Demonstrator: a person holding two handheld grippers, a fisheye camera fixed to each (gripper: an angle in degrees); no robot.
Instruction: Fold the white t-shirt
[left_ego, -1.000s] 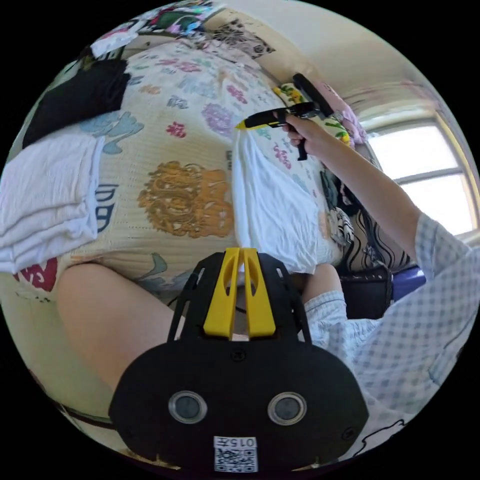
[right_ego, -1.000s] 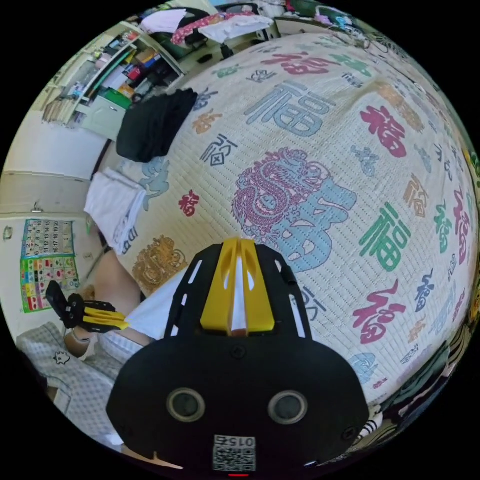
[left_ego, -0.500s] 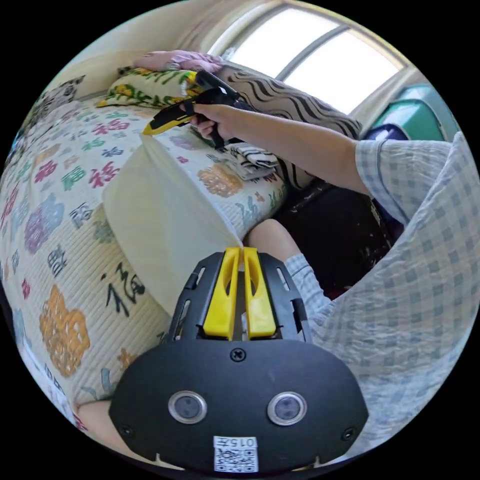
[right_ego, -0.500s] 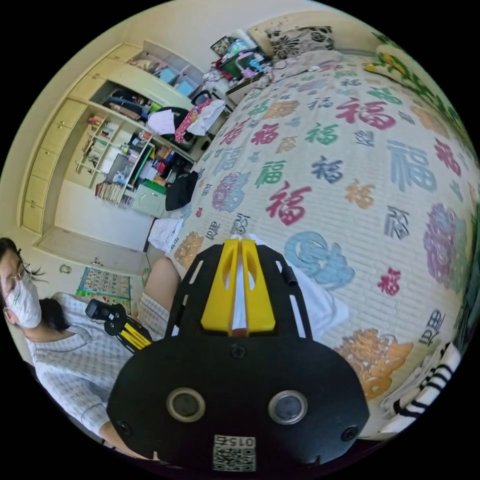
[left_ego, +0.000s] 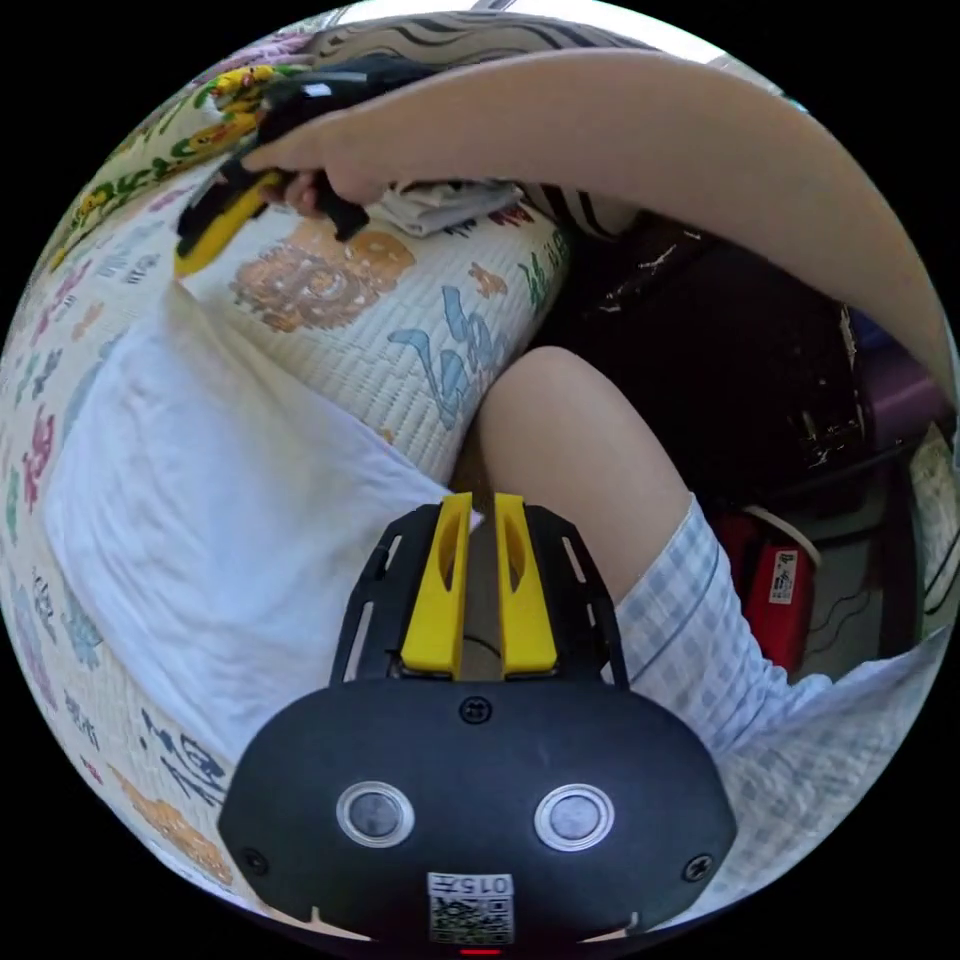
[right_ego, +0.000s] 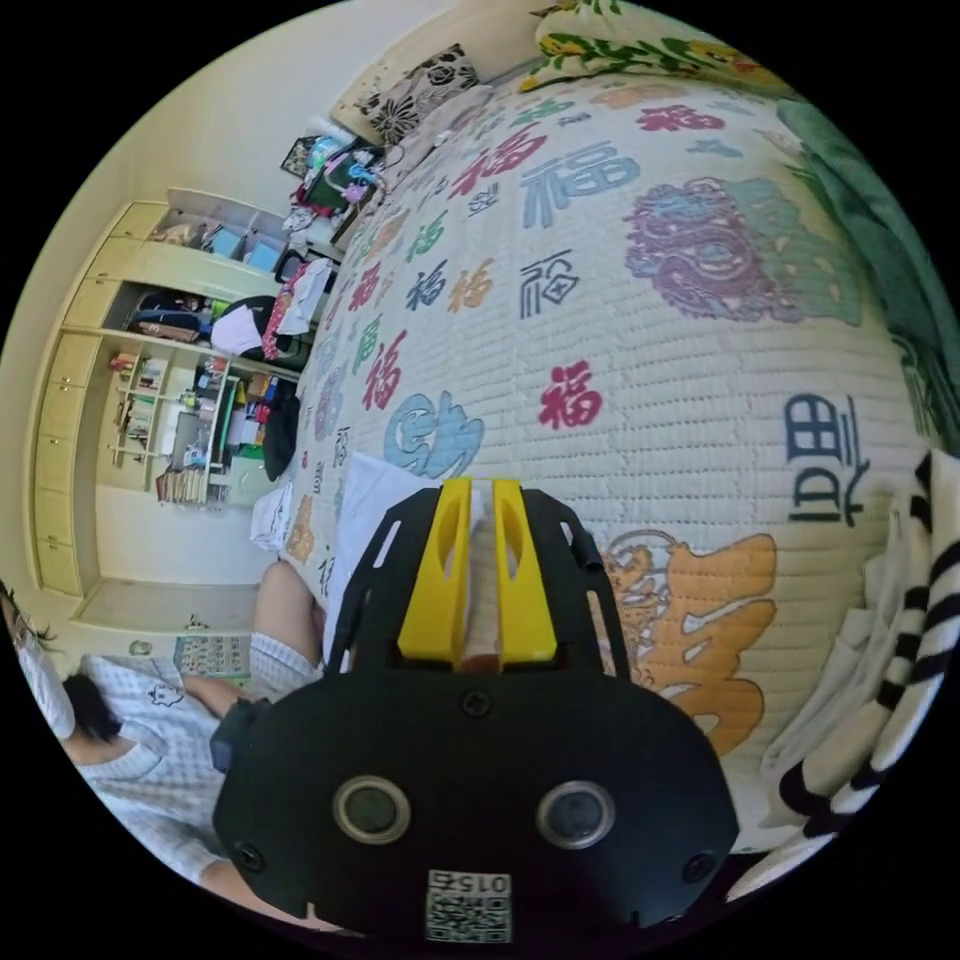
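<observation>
White cotton, the t-shirt (left_ego: 200, 500) lies spread flat on the bed (left_ego: 440, 340), over the quilted cover printed with coloured characters, one corner reaching the bed's near edge. Left tongs (left_ego: 480, 505) sit at that bed-edge corner, yellow jaws parted by a narrow gap; a tip of white cloth shows just beside the left jaw, but I cannot tell whether either jaw presses it. Right tongs (left_ego: 190, 255) appear in the left gripper view at the shirt's far corner, further onto the bed, held in a hand (left_ego: 320, 165) with the bare forearm crossing above the bed. In the right gripper view the right tongs (right_ego: 478, 490) show the same narrow gap, with a pale strip between the jaws; grip unclear. Shirt (right_ego: 365, 530) shows there on the bed toward the shelves. Striped folded clothes (right_ego: 880, 680) rest on the bed by the right tongs. Person's bare knee (left_ego: 570, 450) presses against the bed's side, next to the left tongs.
</observation>
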